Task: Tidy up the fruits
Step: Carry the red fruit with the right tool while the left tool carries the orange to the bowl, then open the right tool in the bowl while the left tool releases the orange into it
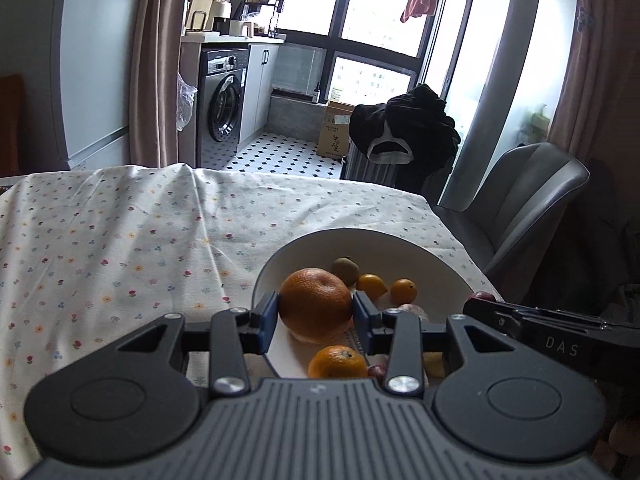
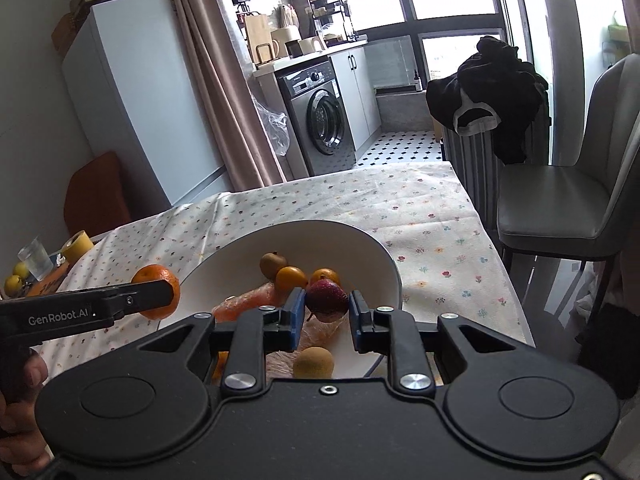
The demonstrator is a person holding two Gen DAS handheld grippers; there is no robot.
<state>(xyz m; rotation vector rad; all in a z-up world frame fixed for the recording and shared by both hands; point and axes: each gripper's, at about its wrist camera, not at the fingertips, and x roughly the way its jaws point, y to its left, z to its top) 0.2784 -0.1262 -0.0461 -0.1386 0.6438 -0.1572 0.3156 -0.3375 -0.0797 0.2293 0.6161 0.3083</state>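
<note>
This is a home: a tabletop [image 2: 432, 216] with a flowery cloth, a washing machine [image 2: 320, 116], a tall fridge [image 2: 132, 92], and what may be kitchen things on a shelf [image 2: 332, 4].

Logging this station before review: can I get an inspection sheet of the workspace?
Surface: floral tablecloth, wrinkled.
Job's things: white bowl holding a kiwi, small oranges, a carrot.
Clutter: glass, yellow tape roll, lemons at table's far left.
Grippers: left gripper shut on large orange; right gripper shut on red fruit.
Cables: nothing seen.
Surroundings: washing machine, fridge, grey chair.
</note>
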